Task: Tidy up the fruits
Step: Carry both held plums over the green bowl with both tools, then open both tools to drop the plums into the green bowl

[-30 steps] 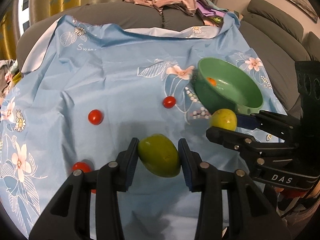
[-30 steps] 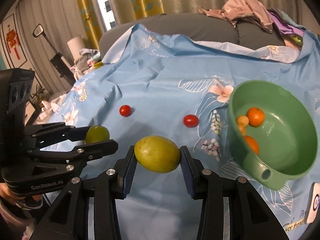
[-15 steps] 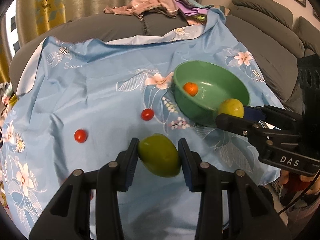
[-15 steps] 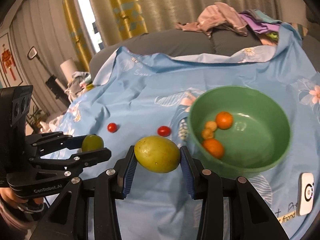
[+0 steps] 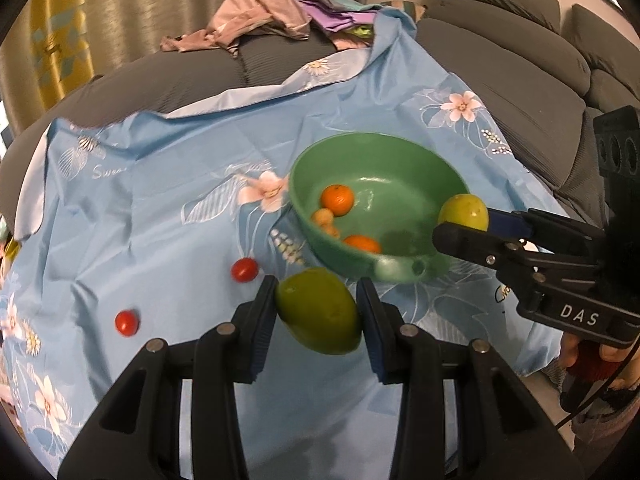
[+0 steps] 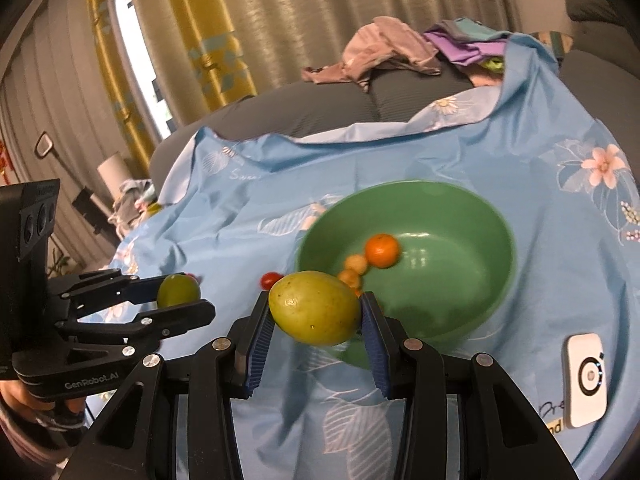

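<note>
Both tongs grip fruit: my left tongs (image 5: 318,312) pinch a dark green mango (image 5: 318,312) just short of the green bowl (image 5: 400,268), and my right tongs (image 6: 314,308) clamp a yellow-green mango (image 6: 314,308) at the bowl's near rim, above oranges (image 6: 382,250); two cherry tomatoes (image 5: 245,270) lie on the blue floral cloth (image 5: 160,208)

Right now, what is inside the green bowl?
Inside the green bowl lie two oranges and a few small yellow-orange fruits. In both views, its near wall and the held green fruits hide part of the bottom.
</note>
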A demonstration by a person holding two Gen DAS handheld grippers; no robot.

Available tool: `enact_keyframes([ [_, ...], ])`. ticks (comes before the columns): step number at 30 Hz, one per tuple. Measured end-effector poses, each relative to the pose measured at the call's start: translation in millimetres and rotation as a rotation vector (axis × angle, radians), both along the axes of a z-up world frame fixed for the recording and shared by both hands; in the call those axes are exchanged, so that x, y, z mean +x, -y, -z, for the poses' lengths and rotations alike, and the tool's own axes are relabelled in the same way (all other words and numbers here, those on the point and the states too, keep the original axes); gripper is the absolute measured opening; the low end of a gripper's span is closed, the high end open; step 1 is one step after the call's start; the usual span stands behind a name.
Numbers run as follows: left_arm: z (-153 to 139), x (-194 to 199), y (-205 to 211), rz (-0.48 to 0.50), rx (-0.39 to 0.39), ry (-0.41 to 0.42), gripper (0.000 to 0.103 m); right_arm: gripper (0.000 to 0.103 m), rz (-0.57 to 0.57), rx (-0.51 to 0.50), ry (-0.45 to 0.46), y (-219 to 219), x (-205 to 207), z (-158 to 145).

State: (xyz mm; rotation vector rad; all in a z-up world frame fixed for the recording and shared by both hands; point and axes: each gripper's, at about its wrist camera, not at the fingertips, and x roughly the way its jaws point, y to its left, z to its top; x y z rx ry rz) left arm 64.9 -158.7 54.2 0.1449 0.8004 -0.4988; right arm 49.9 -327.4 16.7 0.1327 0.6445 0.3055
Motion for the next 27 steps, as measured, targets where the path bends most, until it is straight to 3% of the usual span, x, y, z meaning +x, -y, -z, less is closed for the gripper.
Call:
enact_keyframes([
  [11, 1.2, 25.7, 46.0, 0.073, 0.033, 0.02, 0.04, 0.043, 0.062, 0.019, 0.004, 28.4, 11.4, 3.7],
  [27, 27.6, 57.0, 63.7, 0.075, 0.076, -0.022, 0.04, 0.044, 0.101, -0.034, -0.052, 40.7, 32.2, 20.1],
])
